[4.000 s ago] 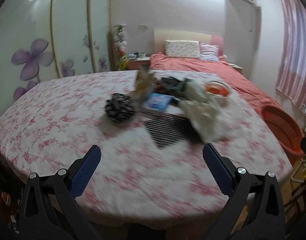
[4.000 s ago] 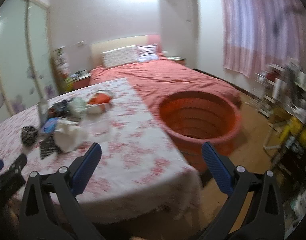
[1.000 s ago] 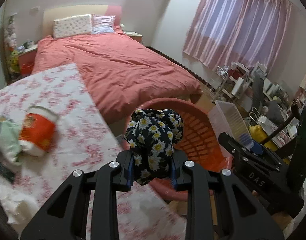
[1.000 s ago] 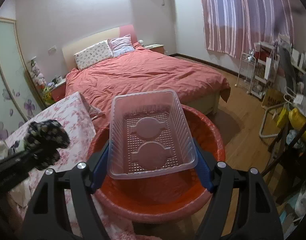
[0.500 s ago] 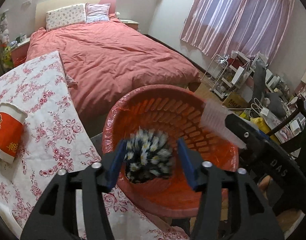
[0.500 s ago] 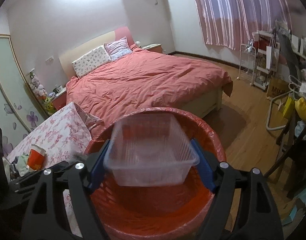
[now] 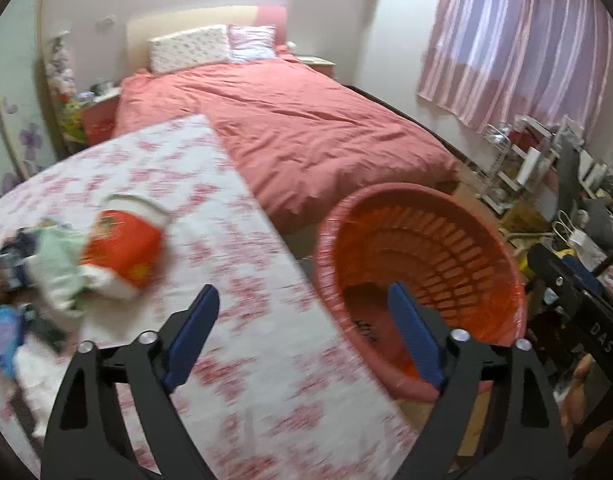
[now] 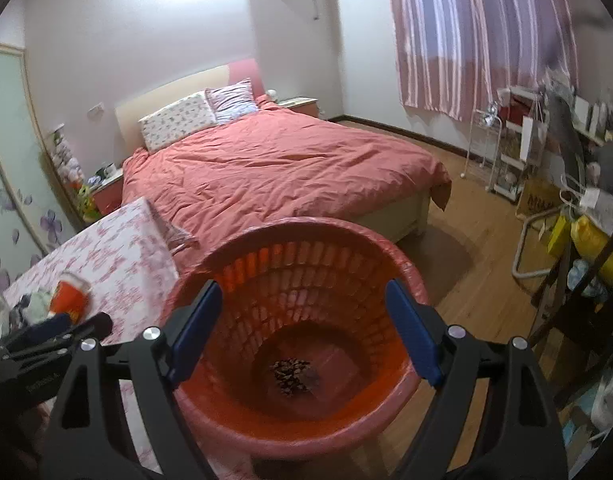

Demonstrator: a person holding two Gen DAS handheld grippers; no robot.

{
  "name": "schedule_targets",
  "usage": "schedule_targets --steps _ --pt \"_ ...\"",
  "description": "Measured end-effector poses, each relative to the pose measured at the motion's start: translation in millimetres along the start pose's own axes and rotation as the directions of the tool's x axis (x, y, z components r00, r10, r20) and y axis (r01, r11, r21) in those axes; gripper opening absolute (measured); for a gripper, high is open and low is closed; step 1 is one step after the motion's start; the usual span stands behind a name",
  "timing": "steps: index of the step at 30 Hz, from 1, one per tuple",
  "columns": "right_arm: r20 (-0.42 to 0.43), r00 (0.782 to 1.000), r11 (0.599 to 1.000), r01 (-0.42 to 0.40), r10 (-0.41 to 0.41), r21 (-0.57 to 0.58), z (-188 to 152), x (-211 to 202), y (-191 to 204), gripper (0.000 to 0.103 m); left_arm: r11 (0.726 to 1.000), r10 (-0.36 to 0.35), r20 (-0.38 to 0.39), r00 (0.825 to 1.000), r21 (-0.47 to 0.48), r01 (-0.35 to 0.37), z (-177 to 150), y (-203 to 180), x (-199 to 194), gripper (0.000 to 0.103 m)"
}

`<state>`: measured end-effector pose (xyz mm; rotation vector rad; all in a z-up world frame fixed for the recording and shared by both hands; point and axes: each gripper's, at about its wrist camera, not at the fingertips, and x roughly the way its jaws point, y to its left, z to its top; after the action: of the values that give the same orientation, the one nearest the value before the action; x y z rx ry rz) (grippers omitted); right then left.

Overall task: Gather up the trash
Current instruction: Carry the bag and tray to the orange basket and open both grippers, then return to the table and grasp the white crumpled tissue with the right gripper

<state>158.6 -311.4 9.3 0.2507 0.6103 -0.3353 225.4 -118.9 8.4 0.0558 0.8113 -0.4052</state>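
A bedroom: a red-quilted bed (image 8: 282, 168) far back, striped curtains (image 8: 482, 36) to the right, and a surface (image 7: 210, 240) under a flowered cloth at the near left. The orange basket (image 8: 390, 256) stands on the floor just right of the surface's edge. A dark flowered bundle (image 8: 292, 372) lies at its bottom; the clear tray cannot be made out there.

The left gripper (image 7: 304, 330) has just been opening, its jaws released and empty, and points at the gap between surface and basket. The right gripper (image 8: 304, 326) hangs over the basket, jaws likewise spread wide with nothing between them.

More trash lies far left on the surface: a red paper cup (image 7: 122, 246) on its side, touching pale crumpled wrappers (image 7: 54, 268). Judged from here, the next reach should take the cup across its middle, gently, since it would crush.
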Motion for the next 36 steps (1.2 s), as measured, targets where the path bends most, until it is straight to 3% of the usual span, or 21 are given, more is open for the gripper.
schedule_targets --steps 8,13,18,23,27,32,33,35,36 --pt "-0.045 0.986 0.98 -0.165 0.161 -0.11 -21.9 -29.5 82.6 0.079 0.992 0.115 0.062 0.991 -0.065 -0.111 -25.1 68.8 -56.8 0.088" --pt "-0.146 0.944 0.931 -0.318 0.295 -0.177 -51.7 -32.8 156.5 0.07 0.964 0.246 0.081 0.966 -0.124 -0.235 -49.2 131.8 -86.5 0.091" --pt "-0.212 0.909 0.879 -0.406 0.36 -0.249 -80.1 -32.4 222.8 0.069 0.913 0.349 0.037 0.937 -0.241 -0.33 -78.2 201.8 -103.4 0.091" --pt "-0.265 0.883 0.85 -0.454 0.388 -0.267 -102.3 -27.1 269.0 0.069 0.876 0.379 0.025 0.925 -0.332 -0.35 -100.1 244.0 -115.6 0.091" --pt "-0.271 0.889 0.855 -0.439 0.369 -0.276 -111.3 -18.3 288.2 0.07 0.873 0.382 0.026 0.924 -0.337 -0.352 -107.8 254.4 -118.9 0.091" --pt "-0.3 0.883 0.853 -0.443 0.362 -0.276 -116.5 -8.3 299.3 0.071 0.882 0.356 0.025 0.934 -0.341 -0.327 -118.5 259.7 -118.9 0.091" --pt "-0.305 0.883 0.848 -0.443 0.356 -0.293 -118.5 -6.7 302.3 0.07 0.884 0.35 0.023 0.936 -0.34 -0.322 -119.4 259.5 -117.0 0.091" --pt "-0.325 0.877 0.839 -0.451 0.353 -0.306 -123.6 -4.0 304.7 0.046 0.888 0.337 0.017 0.941 -0.337 -0.312 -121.6 259.4 -113.1 0.091" --pt "-0.343 0.866 0.832 -0.468 0.364 -0.298 -125.0 -2.0 303.7 0.039 0.89 0.332 0.016 0.943 -0.336 -0.308 -123.0 258.3 -112.1 0.091"
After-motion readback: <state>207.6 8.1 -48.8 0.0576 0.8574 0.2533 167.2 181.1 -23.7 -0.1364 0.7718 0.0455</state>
